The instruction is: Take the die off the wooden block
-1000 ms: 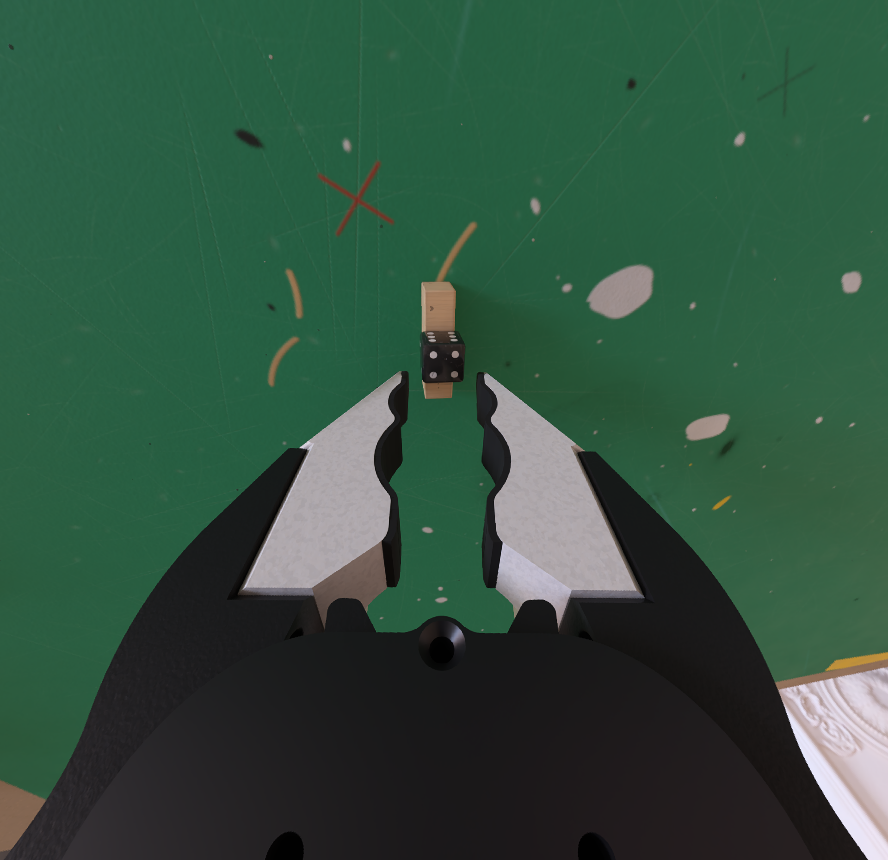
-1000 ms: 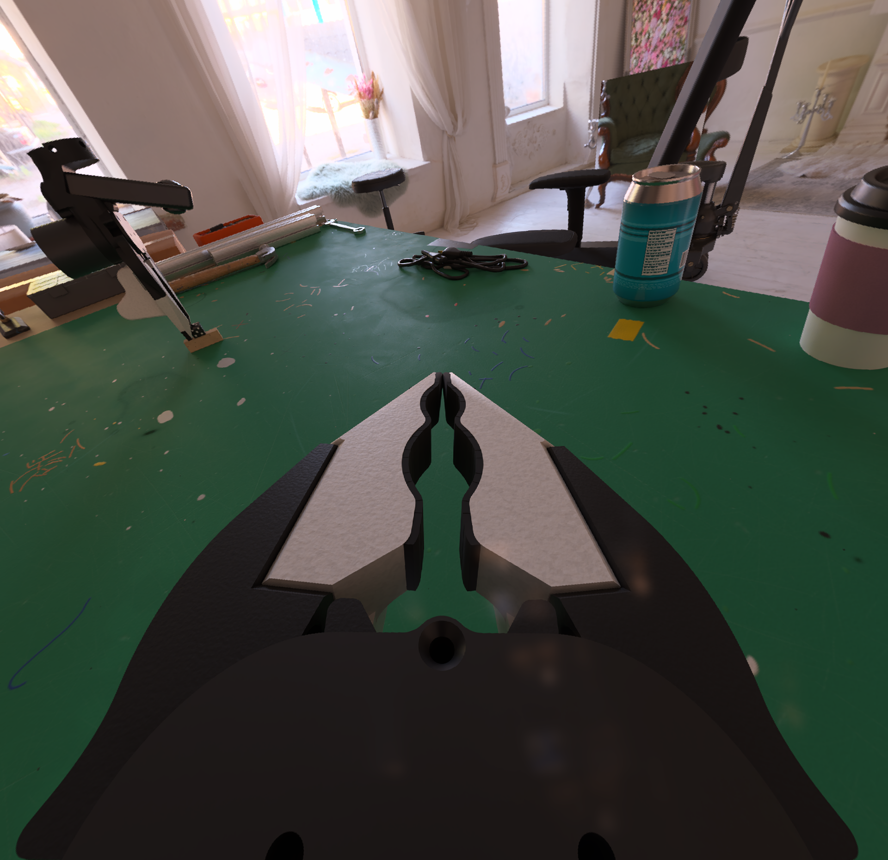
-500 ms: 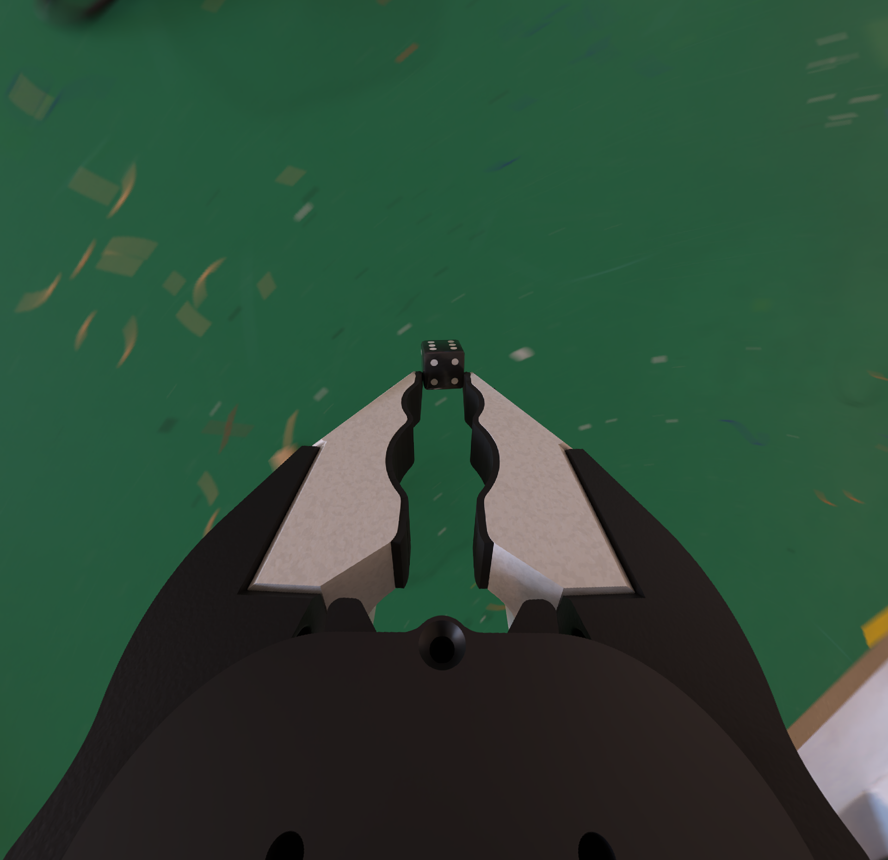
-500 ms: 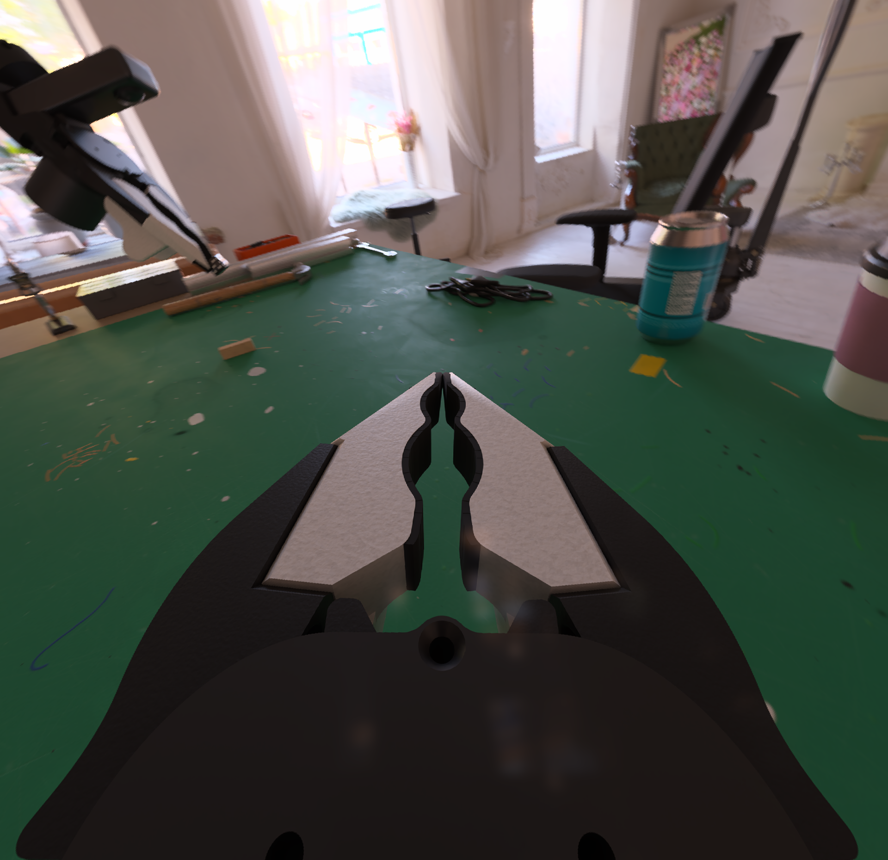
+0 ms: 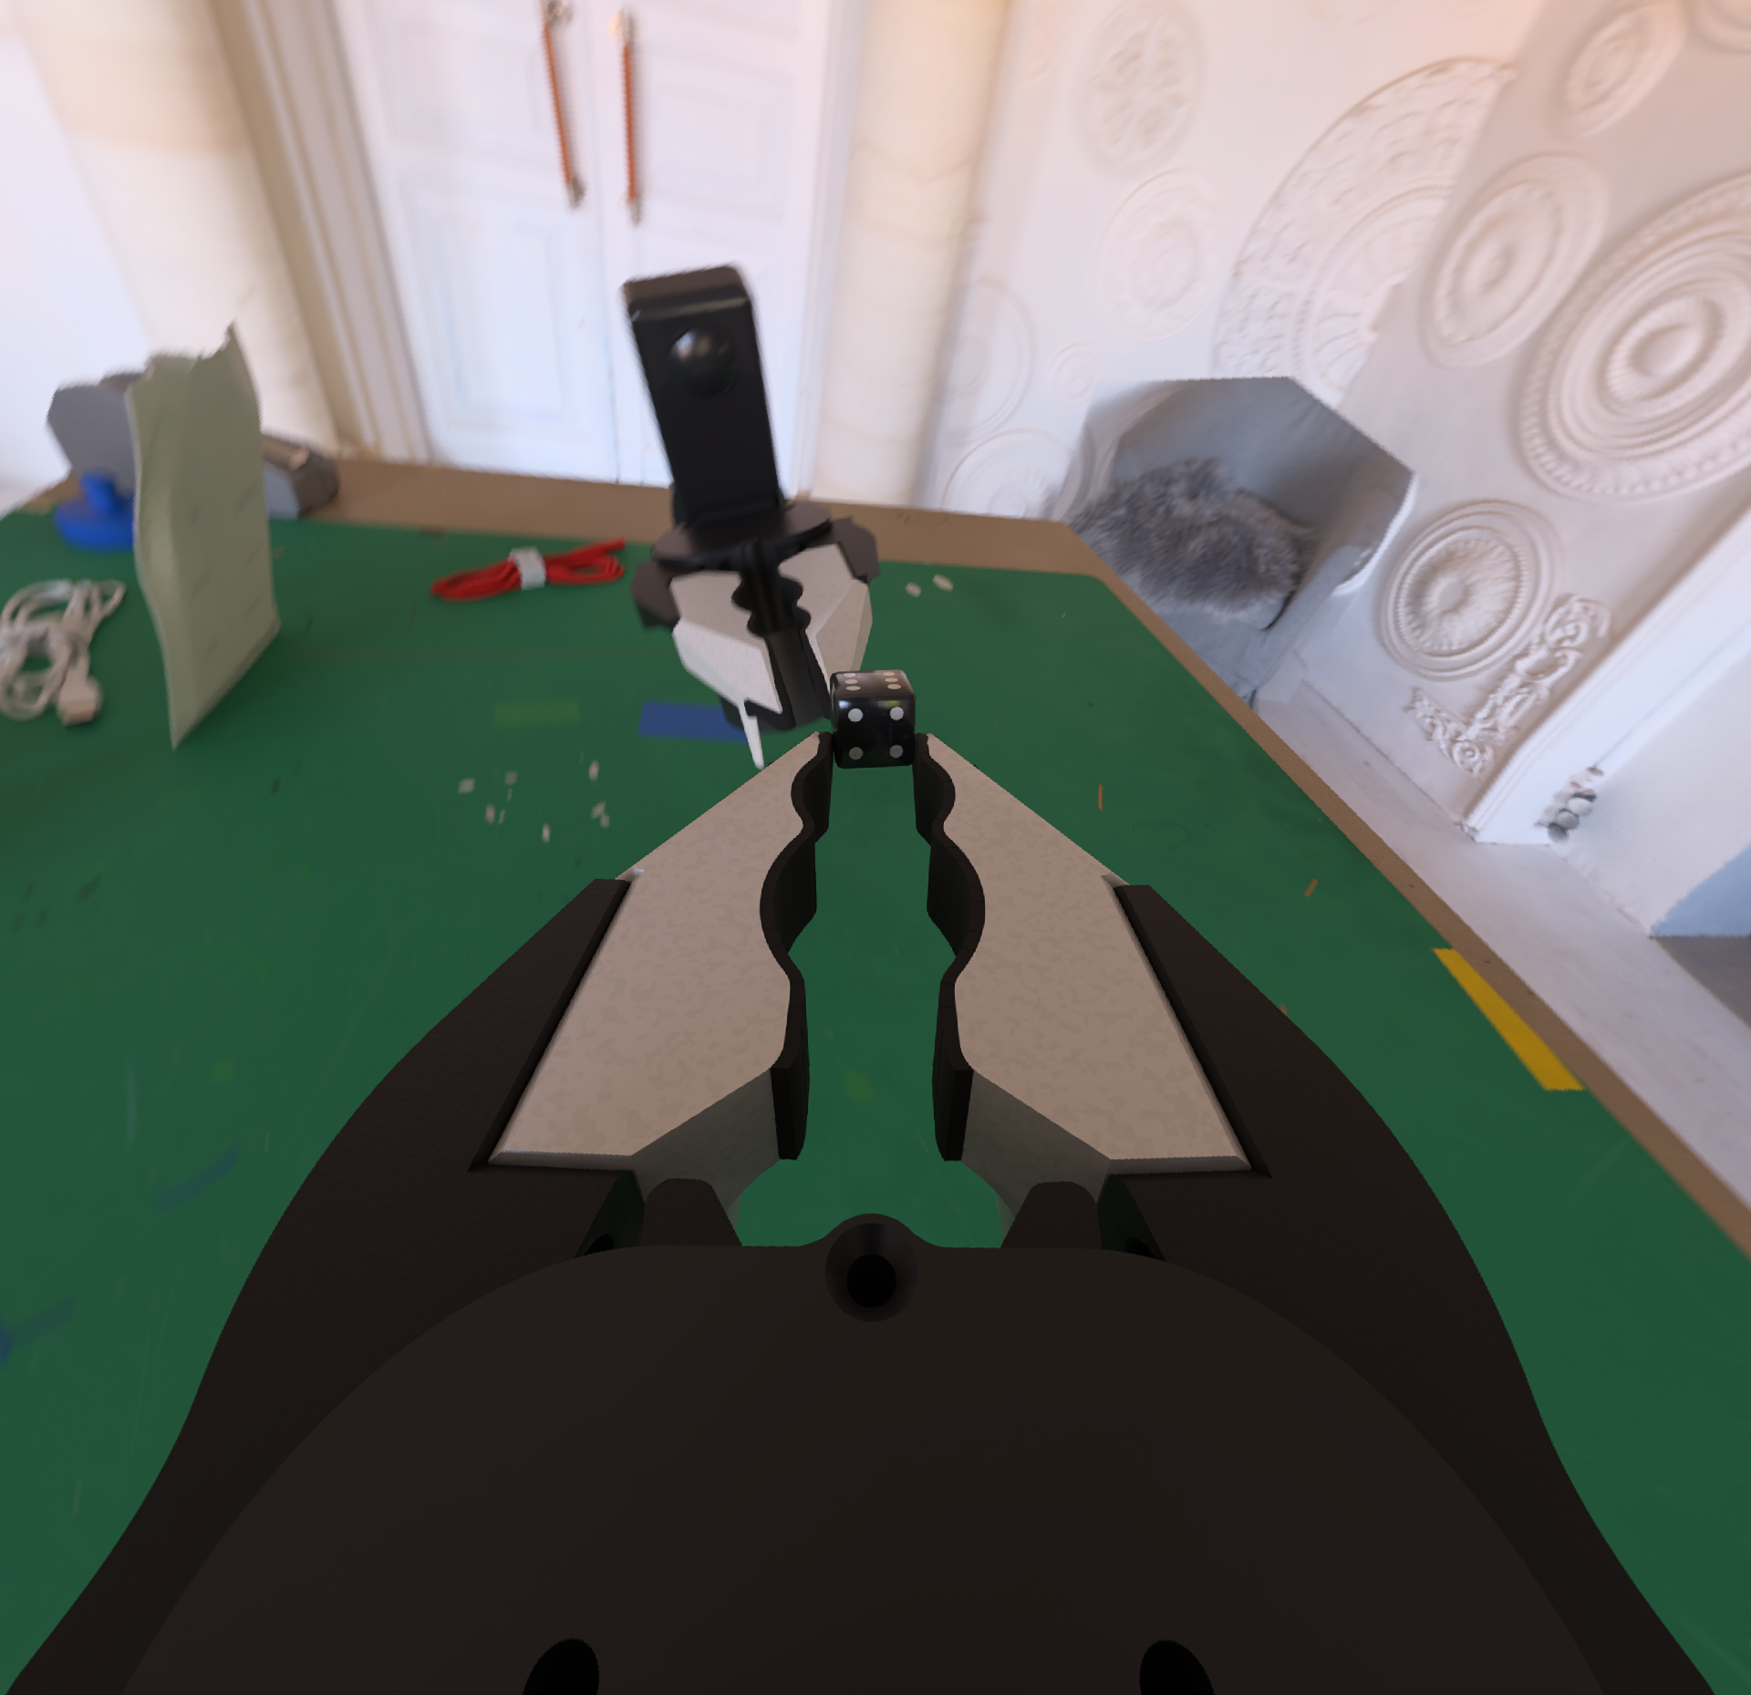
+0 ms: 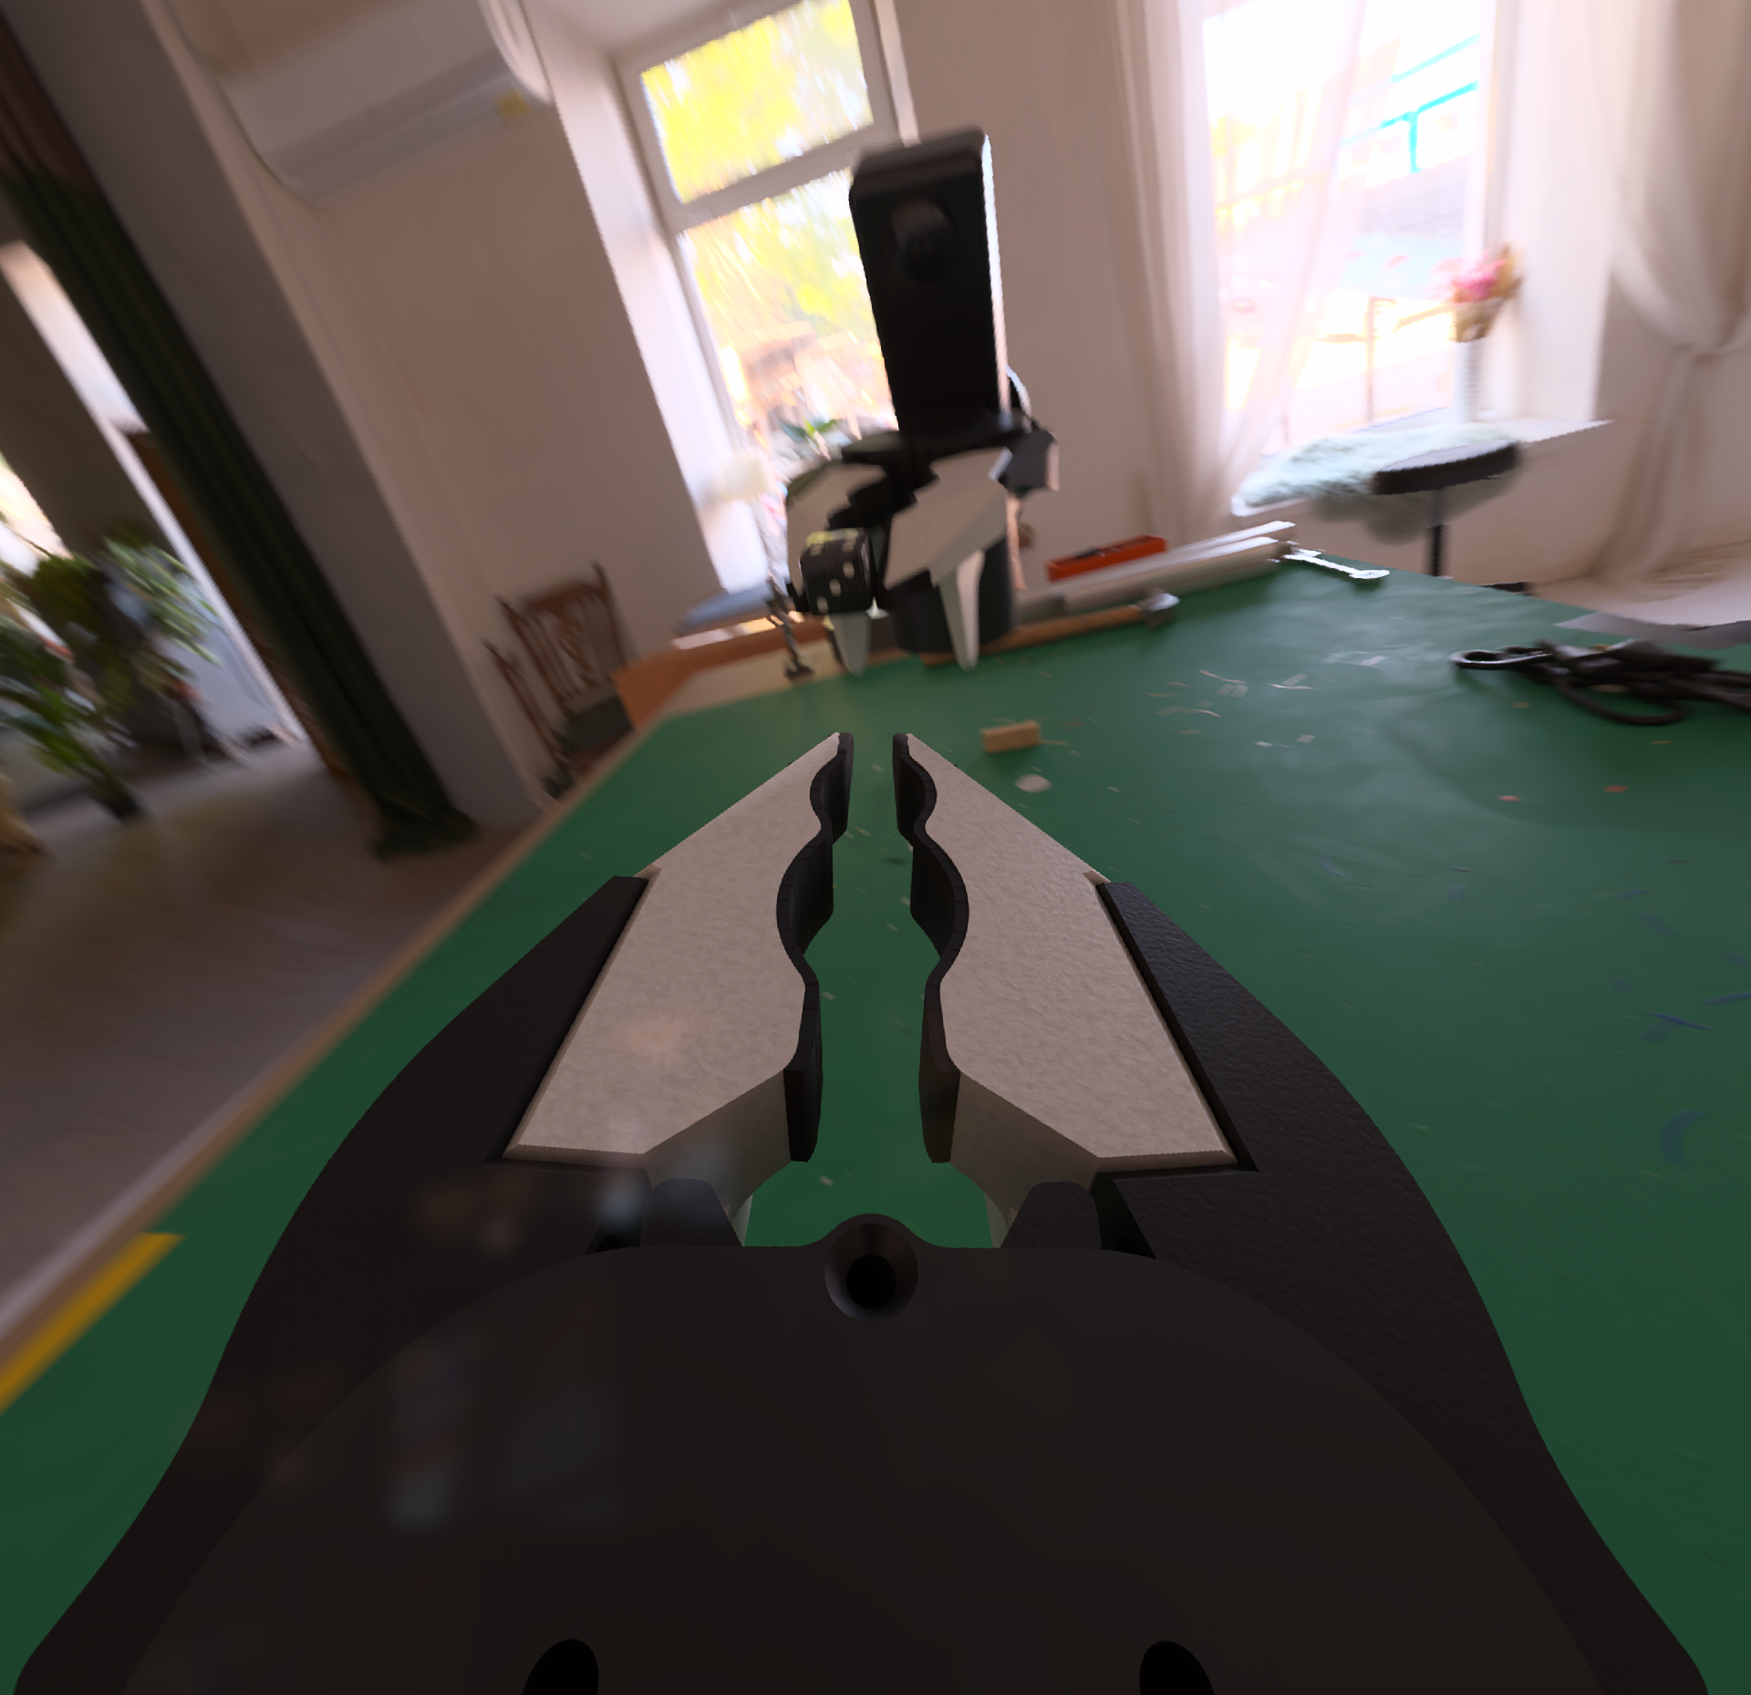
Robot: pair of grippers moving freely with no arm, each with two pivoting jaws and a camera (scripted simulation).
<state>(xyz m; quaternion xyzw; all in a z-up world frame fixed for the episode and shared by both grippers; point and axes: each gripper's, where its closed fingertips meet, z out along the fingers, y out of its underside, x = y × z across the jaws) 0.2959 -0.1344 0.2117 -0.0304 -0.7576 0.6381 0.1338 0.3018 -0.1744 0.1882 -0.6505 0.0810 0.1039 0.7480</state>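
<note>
Fingers of the left gripper (image 5: 873,757) are clamped on the die (image 5: 873,719) at their very tips, the black cube pinched between the two pads and carried high above the green table (image 5: 284,939); the right wrist view shows the same die (image 6: 836,577) in that gripper well clear of the surface. Fingers of the right gripper (image 6: 870,750) stand a little apart, a narrow gap between the tips, holding nothing; the two grippers face each other over the table. The block (image 6: 1010,735) lies bare on the table beyond the right gripper's tips, well apart from the die; so the lift-off looks done, and the step in hand is the carry. Next, I judge, the die wants setting down on a bare patch of table away from the block; the hold is shallow, so a slow descent and a gentle release would guard against a slip or a roll.
</note>
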